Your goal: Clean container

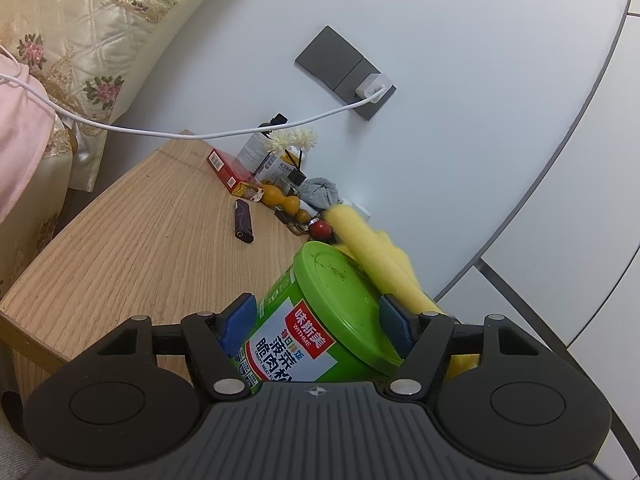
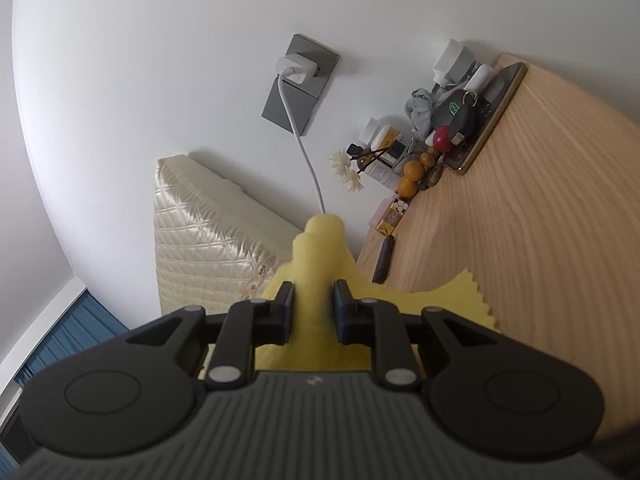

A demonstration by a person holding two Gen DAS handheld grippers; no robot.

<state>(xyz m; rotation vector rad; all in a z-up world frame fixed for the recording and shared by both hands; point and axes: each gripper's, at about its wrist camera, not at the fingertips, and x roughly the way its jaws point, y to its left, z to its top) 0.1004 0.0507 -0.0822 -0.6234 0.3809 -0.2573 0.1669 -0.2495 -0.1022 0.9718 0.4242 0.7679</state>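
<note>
Left gripper (image 1: pixel 318 322) clamps tilted green container (image 1: pixel 316 320); right gripper (image 2: pixel 313 308) pinches yellow cloth (image 2: pixel 320 256), aimed wallward.

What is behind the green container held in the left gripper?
Behind the green container, the yellow cloth is partly hidden by its lid. Farther back is a red bead. The cloth's contact point is covered.

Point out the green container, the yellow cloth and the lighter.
green container (image 1: pixel 340 292): left wrist view, on its lid.
yellow cloth (image 2: pixel 320 256): right wrist view, bunched part ahead of the jaws.
lighter (image 1: pixel 243 222): left wrist view, mid-body.
</note>
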